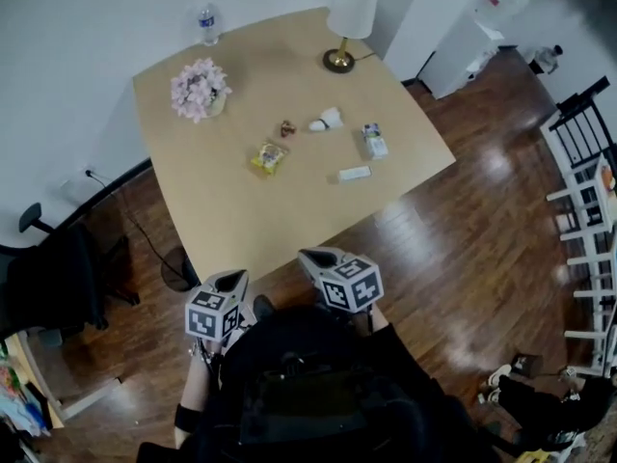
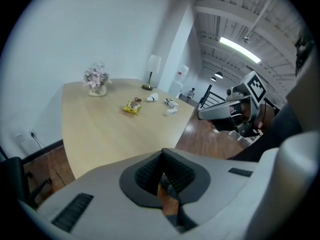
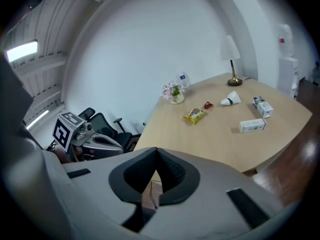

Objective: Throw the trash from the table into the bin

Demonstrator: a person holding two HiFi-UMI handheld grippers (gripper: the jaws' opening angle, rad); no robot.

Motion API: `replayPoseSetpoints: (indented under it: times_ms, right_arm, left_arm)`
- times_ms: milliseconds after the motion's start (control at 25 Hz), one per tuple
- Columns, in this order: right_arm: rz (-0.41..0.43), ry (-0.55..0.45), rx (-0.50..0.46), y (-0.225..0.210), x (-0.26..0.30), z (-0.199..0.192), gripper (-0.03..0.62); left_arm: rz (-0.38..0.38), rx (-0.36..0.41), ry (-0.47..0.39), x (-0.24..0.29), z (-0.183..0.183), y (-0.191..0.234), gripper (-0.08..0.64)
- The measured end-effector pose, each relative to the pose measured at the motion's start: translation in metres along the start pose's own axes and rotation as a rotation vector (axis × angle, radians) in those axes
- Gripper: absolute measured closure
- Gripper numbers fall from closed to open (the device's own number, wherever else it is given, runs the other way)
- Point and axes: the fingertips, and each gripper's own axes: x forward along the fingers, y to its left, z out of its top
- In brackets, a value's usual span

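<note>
On the light wooden table [image 1: 241, 215] lie a yellow snack packet [image 1: 270, 156], a small red wrapper [image 1: 287, 128], a crumpled white paper [image 1: 326, 120], a small printed carton [image 1: 374, 141] and a white box [image 1: 354, 173]. Both grippers hover off the table's near corner, well short of these items. My left gripper [image 1: 231, 276] [image 2: 162, 156] is shut with nothing in it. Beside it, my right gripper [image 1: 310, 257] [image 3: 156, 154] also has its pads together and holds nothing. A dark round bin-like container [image 1: 176, 270] stands on the floor by the table's near left edge.
A pot of pink flowers [image 1: 200, 90], a water bottle [image 1: 207, 22] and a lamp [image 1: 347, 22] stand at the table's far side. A black office chair [image 1: 58, 278] is at the left. White shelving [image 1: 583, 210] lines the right, over dark wood floor.
</note>
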Motion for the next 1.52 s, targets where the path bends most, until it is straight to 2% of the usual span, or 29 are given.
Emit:
replayPoseSetpoints:
  times_ms: [440, 760, 1080, 1200, 1280, 1400, 1520]
  right_arm:
    - [-0.089, -0.07, 0.098, -0.096, -0.056, 0.009, 0.583]
    - [-0.135, -0.103, 0.173, -0.184, -0.085, 0.006, 0.584]
    - [-0.136, -0.087, 0.211, -0.243, -0.101, 0.006, 0.584]
    - [-0.136, -0.081, 0.221, -0.257, -0.102, 0.007, 0.584]
    - [-0.135, -0.077, 0.232, -0.267, -0.1, 0.007, 0.584]
    - [-0.128, -0.071, 0.244, -0.278, -0.096, 0.009, 0.583]
    - [-0.127, -0.062, 0.248, -0.288, -0.092, 0.012, 0.584]
  left_arm:
    - [-0.079, 0.13, 0.098, 0.08, 0.063, -0.062, 0.557]
    - [-0.118, 0.23, 0.16, 0.163, 0.114, -0.11, 0.557]
    - [-0.126, 0.293, 0.199, 0.235, 0.156, -0.14, 0.557]
    - [-0.101, 0.378, 0.247, 0.261, 0.163, -0.139, 0.555]
    - [-0.086, 0.444, 0.291, 0.28, 0.167, -0.136, 0.521]
    - [-0.086, 0.486, 0.327, 0.307, 0.174, -0.133, 0.381]
    - [-0.087, 0.501, 0.346, 0.329, 0.181, -0.128, 0.353]
